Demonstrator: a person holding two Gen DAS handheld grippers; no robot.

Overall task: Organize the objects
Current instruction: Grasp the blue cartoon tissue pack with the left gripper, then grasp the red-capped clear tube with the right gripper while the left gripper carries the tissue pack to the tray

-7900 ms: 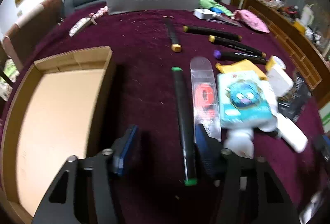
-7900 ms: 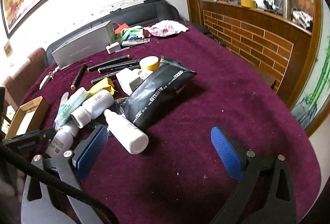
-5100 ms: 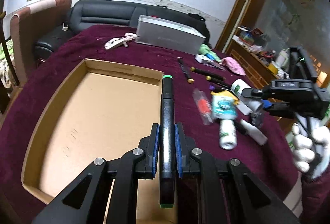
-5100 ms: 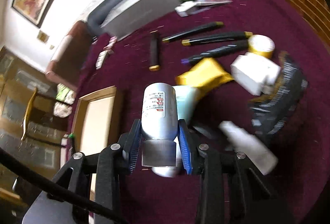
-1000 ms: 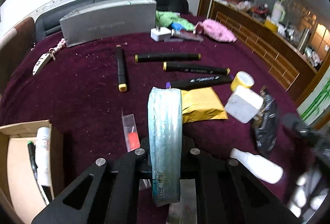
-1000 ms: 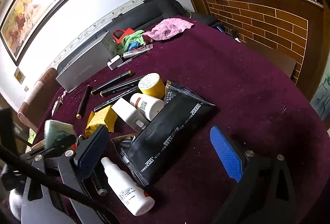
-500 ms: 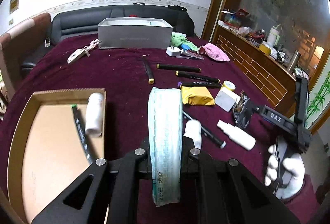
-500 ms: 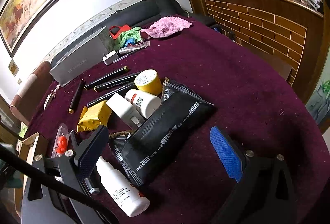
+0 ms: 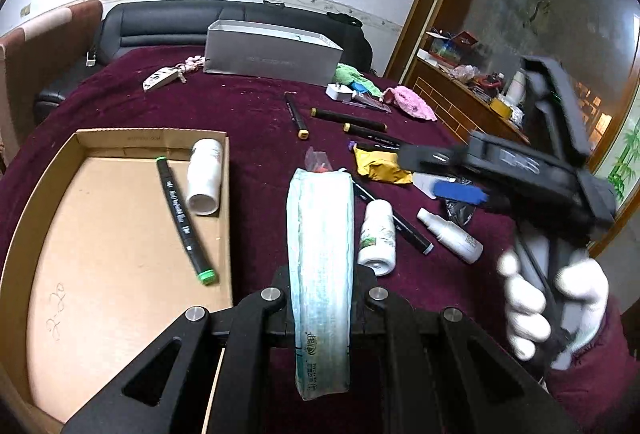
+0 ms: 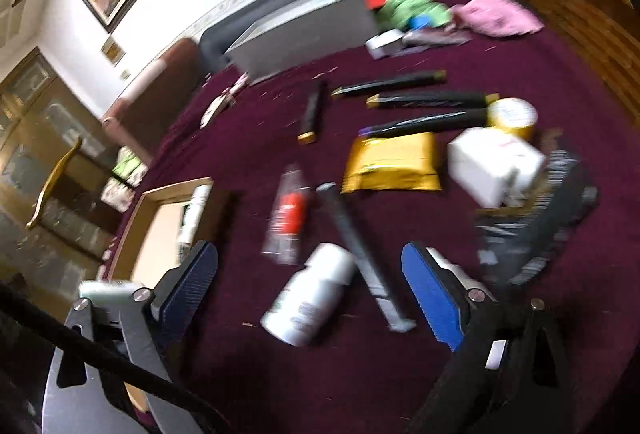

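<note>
My left gripper (image 9: 322, 288) is shut on a pale green tissue pack (image 9: 320, 258), held above the table just right of the cardboard box (image 9: 48, 194). The box holds a green-capped marker (image 9: 182, 216) and a white bottle (image 9: 205, 176). My right gripper (image 10: 310, 286) is open and empty, hovering over a white bottle (image 10: 310, 294) and a black marker (image 10: 360, 254); it also shows in the left wrist view (image 9: 460, 192). That bottle (image 9: 378, 232) and marker (image 9: 404, 224) lie right of the tissue pack.
On the maroon tablecloth (image 9: 248, 114) lie several black markers (image 9: 348, 119), a yellow pouch (image 9: 382, 166), a spray bottle (image 9: 450, 234), a clear packet with red contents (image 10: 288, 218), a white box (image 10: 494, 162), a black pouch (image 10: 536, 226), yellow tape (image 10: 512, 116), a grey box (image 9: 272, 54).
The right gripper has swung down and left over the white bottle and black marker, still open. The left gripper, still holding the tissue pack, shifted slightly toward the box.
</note>
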